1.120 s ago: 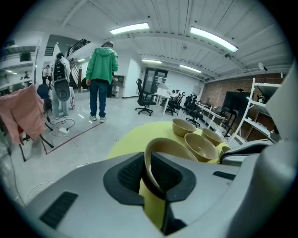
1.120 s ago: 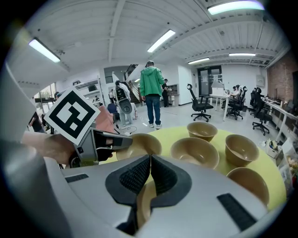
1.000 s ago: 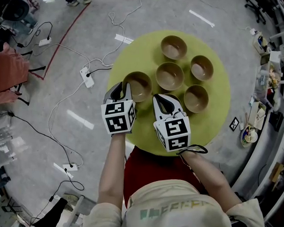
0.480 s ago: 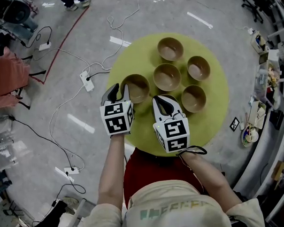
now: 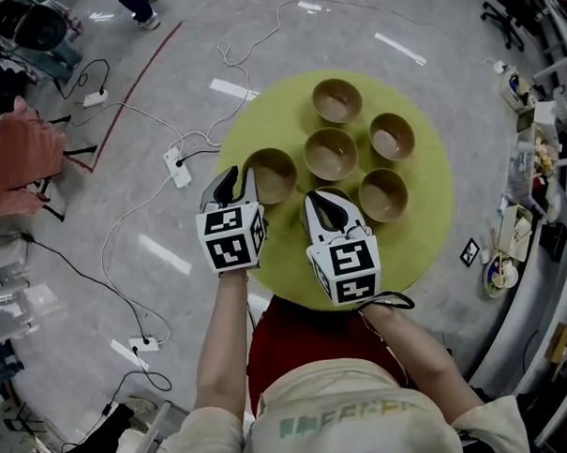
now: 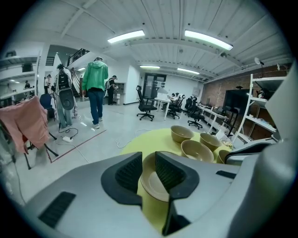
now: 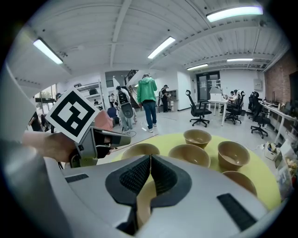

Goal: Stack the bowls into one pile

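Observation:
Six tan bowls sit on a round yellow-green table (image 5: pixel 425 233). My right gripper (image 5: pixel 325 196) is shut on the near rim of one bowl (image 7: pixel 142 204), which is mostly hidden beneath it in the head view. My left gripper (image 5: pixel 236 180) is open at the left rim of the leftmost bowl (image 5: pixel 274 174), whose rim shows in the narrow gap between the pads (image 6: pixel 132 172). Ahead stand a centre bowl (image 5: pixel 330 153), a far bowl (image 5: pixel 337 101), a right bowl (image 5: pixel 392 136) and a near-right bowl (image 5: pixel 383 195).
Power strips and white cables (image 5: pixel 176 165) lie on the grey floor left of the table. Cluttered shelving (image 5: pixel 534 172) runs along the right. A person in a green hoodie (image 6: pixel 95 88) stands far off among office chairs.

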Demonstrator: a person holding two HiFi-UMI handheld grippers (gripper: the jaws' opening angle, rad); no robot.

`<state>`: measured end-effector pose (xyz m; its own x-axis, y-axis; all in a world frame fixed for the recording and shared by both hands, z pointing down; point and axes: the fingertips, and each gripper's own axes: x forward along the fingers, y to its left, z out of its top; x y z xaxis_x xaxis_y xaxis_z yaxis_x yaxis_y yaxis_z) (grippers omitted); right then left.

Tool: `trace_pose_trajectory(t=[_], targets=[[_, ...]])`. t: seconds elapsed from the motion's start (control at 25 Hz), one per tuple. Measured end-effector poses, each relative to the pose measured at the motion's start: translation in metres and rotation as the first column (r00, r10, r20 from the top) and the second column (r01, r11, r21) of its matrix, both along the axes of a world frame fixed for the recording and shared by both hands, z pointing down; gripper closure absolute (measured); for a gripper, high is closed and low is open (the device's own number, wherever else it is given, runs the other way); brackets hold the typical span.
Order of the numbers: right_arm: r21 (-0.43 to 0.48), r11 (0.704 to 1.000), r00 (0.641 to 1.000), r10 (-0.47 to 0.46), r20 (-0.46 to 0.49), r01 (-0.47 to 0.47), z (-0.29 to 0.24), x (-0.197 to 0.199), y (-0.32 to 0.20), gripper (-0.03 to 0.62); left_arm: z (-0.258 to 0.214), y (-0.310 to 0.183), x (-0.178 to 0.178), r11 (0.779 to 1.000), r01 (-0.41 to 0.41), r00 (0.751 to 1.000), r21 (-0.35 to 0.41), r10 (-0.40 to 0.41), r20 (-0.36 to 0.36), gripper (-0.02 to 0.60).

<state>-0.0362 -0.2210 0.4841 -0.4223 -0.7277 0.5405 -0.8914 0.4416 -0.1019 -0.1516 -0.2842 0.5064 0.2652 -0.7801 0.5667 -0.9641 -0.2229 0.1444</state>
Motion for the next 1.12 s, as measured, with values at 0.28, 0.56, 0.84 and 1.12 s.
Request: trace_pose_trajectory(t=[0.28,0.56,0.84,1.12], targets=[[0.039,0.999,1.0,0.013,0.017,-0.013,-0.021,0.01,0.012,0.557,-0.022,0.017,0.006,0.999,0.003,1.0,0.033,-0.002,-0.017,0.523],[0.071,0.997,0.999,0.026,0.028,-0.028,-0.038,0.023,0.028,0.557,-0.048,0.04,0.014,0.997,0.007,0.999,0.076,-0.003,-0.044,0.543],[0.108,0.994,0.999,0.029,0.043,-0.034,-0.056,0.038,0.049,0.557,-0.068,0.069,0.024,0.994,0.004,0.999,0.11,0.001,-0.047,0.555],[0.143,0.989,0.998,0.018,0.057,-0.026,-0.074,0.052,0.079,0.557,-0.086,0.106,0.034,0.99,0.025,0.999,0.137,-0.019,-0.043,0.558]])
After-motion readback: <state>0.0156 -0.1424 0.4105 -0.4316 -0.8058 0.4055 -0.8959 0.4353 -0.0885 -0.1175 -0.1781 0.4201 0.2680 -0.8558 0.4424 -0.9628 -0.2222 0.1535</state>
